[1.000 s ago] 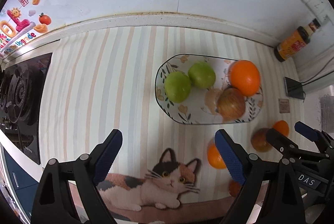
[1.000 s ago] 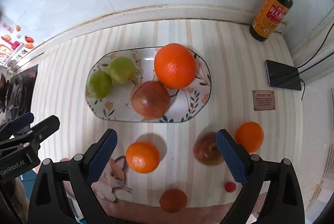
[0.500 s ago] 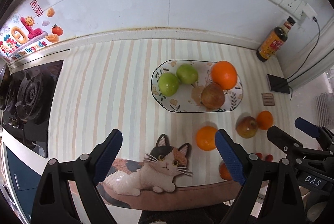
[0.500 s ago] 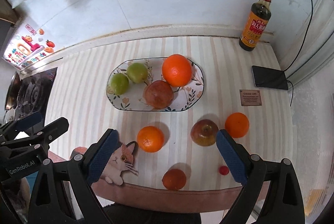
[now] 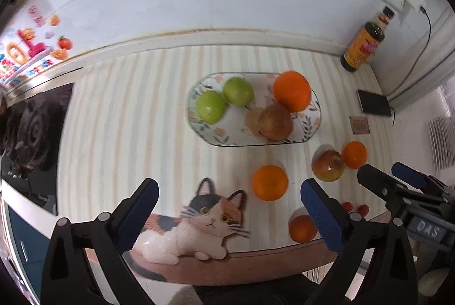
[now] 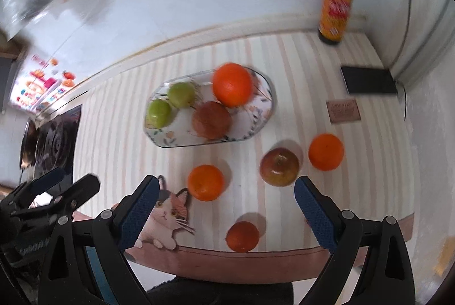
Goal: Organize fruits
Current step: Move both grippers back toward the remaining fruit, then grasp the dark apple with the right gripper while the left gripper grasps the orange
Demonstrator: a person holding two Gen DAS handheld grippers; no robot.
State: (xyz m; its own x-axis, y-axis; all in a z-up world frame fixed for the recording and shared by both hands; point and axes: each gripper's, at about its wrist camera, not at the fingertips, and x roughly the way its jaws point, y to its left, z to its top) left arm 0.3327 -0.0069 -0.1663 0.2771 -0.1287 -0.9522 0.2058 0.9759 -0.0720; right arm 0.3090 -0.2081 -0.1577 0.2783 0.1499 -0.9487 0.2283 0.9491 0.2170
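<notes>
An oval floral plate holds two green apples, a big orange and a reddish apple. On the striped cloth lie an orange, a red apple, an orange to its right and a darker orange near the edge. My left gripper and right gripper are open and empty, above the table's front edge.
A sauce bottle stands at the back right by the wall. A black phone and a small card lie at right. A stove is at left. Small red fruits lie near the front edge.
Both grippers pulled back and up from the plate, then came a little closer again; the right view is blurred by motion. Nothing was picked up or moved.
</notes>
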